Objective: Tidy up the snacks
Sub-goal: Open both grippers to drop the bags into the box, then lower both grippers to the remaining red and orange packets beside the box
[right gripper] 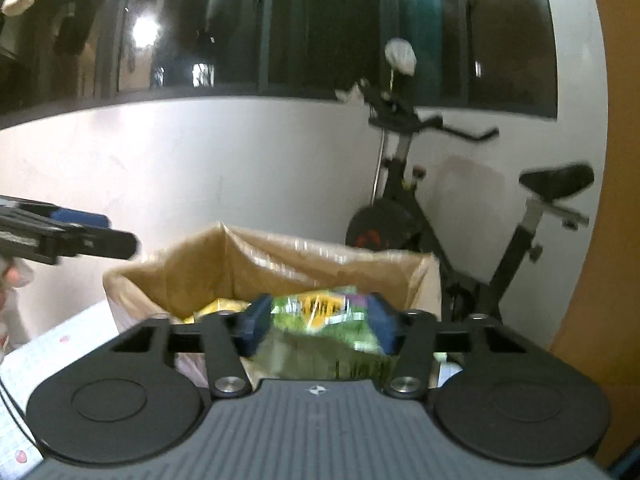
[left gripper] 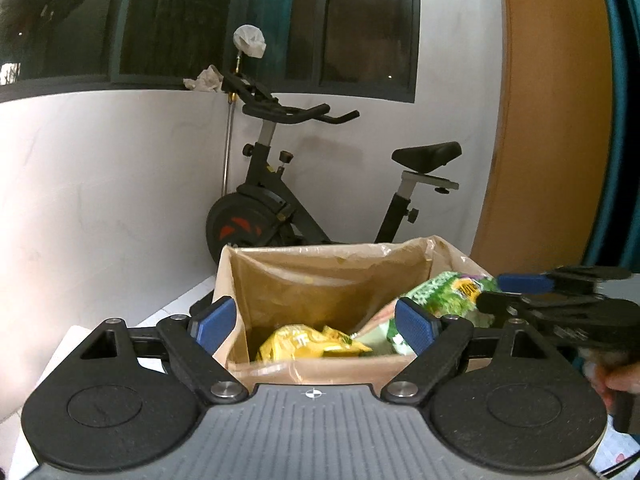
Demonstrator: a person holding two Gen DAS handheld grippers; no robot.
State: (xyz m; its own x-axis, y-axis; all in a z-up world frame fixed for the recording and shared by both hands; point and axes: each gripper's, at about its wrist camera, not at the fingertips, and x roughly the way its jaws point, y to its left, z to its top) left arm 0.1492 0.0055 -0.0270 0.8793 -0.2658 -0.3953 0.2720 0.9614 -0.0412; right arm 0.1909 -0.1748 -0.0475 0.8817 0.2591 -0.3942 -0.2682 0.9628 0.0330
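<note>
An open cardboard box (left gripper: 320,276) lined with clear plastic stands straight ahead of both grippers. A yellow snack bag (left gripper: 312,344) lies on its bottom. My left gripper (left gripper: 316,322) is open and empty at the box's near rim, its blue pads (left gripper: 214,320) spread wide. My right gripper (right gripper: 320,326) is shut on a green snack bag (right gripper: 316,352), which it holds over the box's (right gripper: 280,264) near right side. In the left wrist view that green bag (left gripper: 452,296) hangs from the right gripper (left gripper: 492,292) at the box's right wall. The left gripper (right gripper: 92,236) shows at the left edge of the right wrist view.
A black exercise bike (left gripper: 288,208) stands behind the box against a white wall (left gripper: 100,180) under dark windows. An orange panel (left gripper: 552,120) rises on the right. The box rests on a white table (right gripper: 52,352). A person's hand (left gripper: 620,380) grips the right handle.
</note>
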